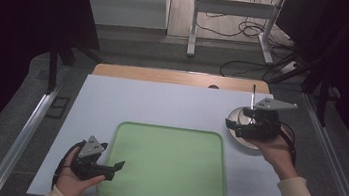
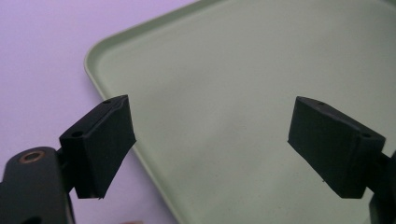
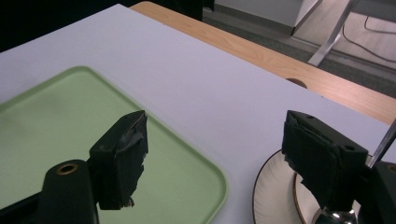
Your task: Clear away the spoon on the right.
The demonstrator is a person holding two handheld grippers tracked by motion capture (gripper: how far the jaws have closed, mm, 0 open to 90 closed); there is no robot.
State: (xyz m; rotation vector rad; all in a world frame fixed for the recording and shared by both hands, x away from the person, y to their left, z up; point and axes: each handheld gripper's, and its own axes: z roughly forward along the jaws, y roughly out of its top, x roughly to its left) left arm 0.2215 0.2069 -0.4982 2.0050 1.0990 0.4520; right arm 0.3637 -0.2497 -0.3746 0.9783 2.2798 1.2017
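Observation:
A light green tray point(image 1: 166, 165) lies flat at the front middle of the table with nothing on it. My left gripper point(image 1: 114, 168) hovers at the tray's left edge, open and holding nothing. In the left gripper view the jaws of that gripper point(image 2: 212, 126) stand wide apart over the tray's corner point(image 2: 100, 51). My right gripper point(image 1: 233, 128) is held over a white plate point(image 1: 235, 116) to the right of the tray, open. A metal utensil handle point(image 1: 253, 95) rises from the plate. In the right gripper view that gripper point(image 3: 215, 140) spans the gap between the tray point(image 3: 56, 126) and the plate point(image 3: 275, 186).
A pale mat point(image 1: 172, 102) covers the table, with a wooden strip point(image 1: 180, 77) and a small hole at the far edge. Beyond stand a desk frame point(image 1: 194, 25) and floor cables point(image 1: 251, 32). Metal rails run along both sides.

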